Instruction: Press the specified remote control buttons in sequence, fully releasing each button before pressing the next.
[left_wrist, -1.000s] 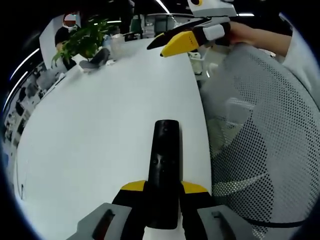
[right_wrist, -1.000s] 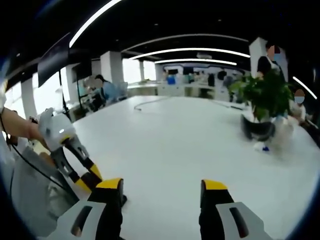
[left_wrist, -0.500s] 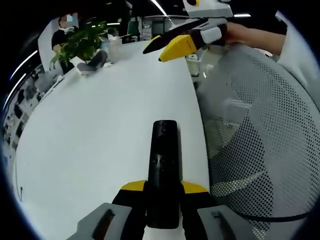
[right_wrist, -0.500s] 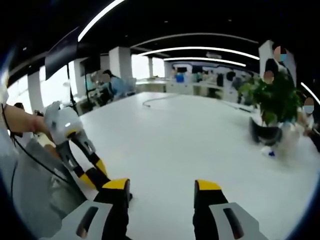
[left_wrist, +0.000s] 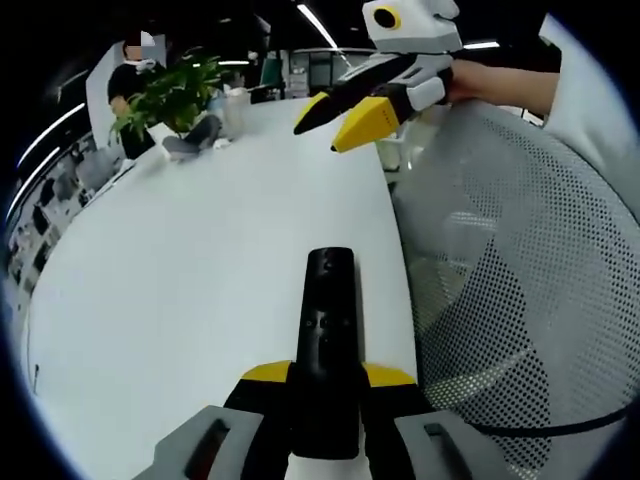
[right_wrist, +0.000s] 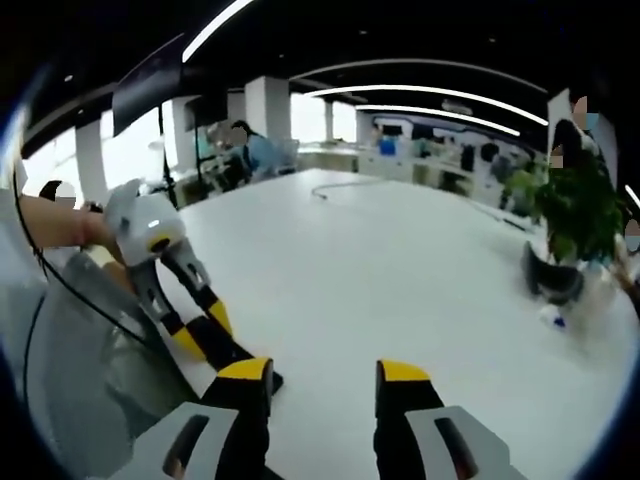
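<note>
Since the earlier frame, my right hand-held gripper has narrowed its empty jaws. Remote sits clamped lengthwise in my left hand-held gripper above the table, buttons up, presumably steadied so the right can press.

a wide white worktop with a smooth, plain surface and a curved near-right edge carries everything. in the left gripper view a potted green plant in a dark pot stands on its far left part, with a pale container just beside it, too small to identify. in the right gripper view the same worktop stretches far back; the potted plant stands on its right side, a small blue-and-white item lies near the pot, and a thin dark cable lies on the far part.
</note>
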